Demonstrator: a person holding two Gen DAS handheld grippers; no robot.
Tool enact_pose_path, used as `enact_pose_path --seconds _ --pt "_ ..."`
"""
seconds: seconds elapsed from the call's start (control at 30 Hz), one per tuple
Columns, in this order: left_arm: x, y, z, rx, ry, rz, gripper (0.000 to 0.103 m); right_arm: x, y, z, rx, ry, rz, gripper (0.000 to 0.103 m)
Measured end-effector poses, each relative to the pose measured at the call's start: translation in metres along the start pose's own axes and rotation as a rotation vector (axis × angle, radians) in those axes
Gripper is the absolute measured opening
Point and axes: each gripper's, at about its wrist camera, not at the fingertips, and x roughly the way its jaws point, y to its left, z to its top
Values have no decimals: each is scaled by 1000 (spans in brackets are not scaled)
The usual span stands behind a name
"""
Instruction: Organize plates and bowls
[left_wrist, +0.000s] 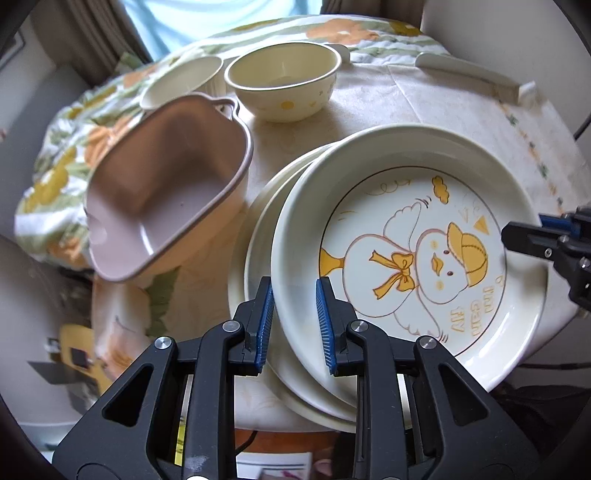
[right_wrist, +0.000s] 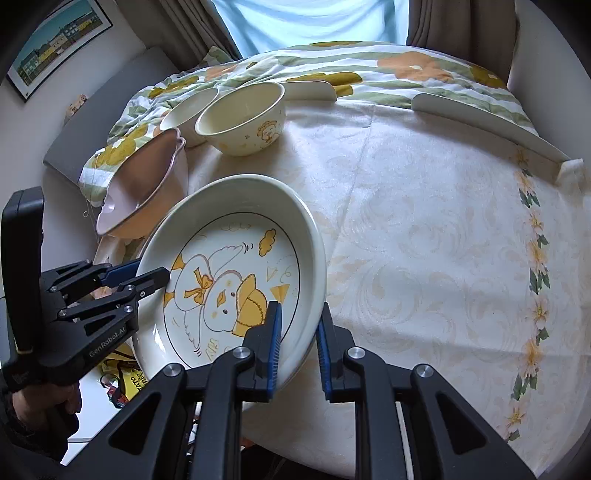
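A cream plate with a yellow duck drawing (left_wrist: 413, 251) (right_wrist: 229, 280) lies on top of a second cream plate (left_wrist: 255, 266) near the table's front left edge. My left gripper (left_wrist: 294, 325) straddles the duck plate's left rim, one finger on each side, jaws closed on the rim. My right gripper (right_wrist: 298, 343) straddles the plate's right rim the same way; it also shows in the left wrist view (left_wrist: 543, 240). The left gripper shows in the right wrist view (right_wrist: 136, 277). A pink rectangular dish (left_wrist: 166, 192) (right_wrist: 144, 192), a cream duck bowl (left_wrist: 282, 81) (right_wrist: 242, 118) and a ribbed cream bowl (left_wrist: 181, 83) (right_wrist: 188, 107) stand behind.
The round table has a cream floral cloth (right_wrist: 424, 240). A flowered quilt (right_wrist: 332, 70) lies beyond it. White chair backs (right_wrist: 487, 122) (left_wrist: 469, 74) stand at the far right edge. The table's front edge is just below the plates.
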Motion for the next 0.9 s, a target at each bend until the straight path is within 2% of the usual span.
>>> enact_pose_path --seconds 0.07,0.2,0.6,0.9 --pt "-1 -2 -1 16 -3 35 20 2 2 0 -19 0 -11 17" --pt "-2 0 0 12 2 46 20 4 11 -2 -79 -14 -74 17" --pt "-7 -13 -4 58 -3 141 20 10 25 -7 -183 -17 -177 17" --pt "-7 -17 -7 84 0 189 20 12 29 -8 -208 -16 -202 17"
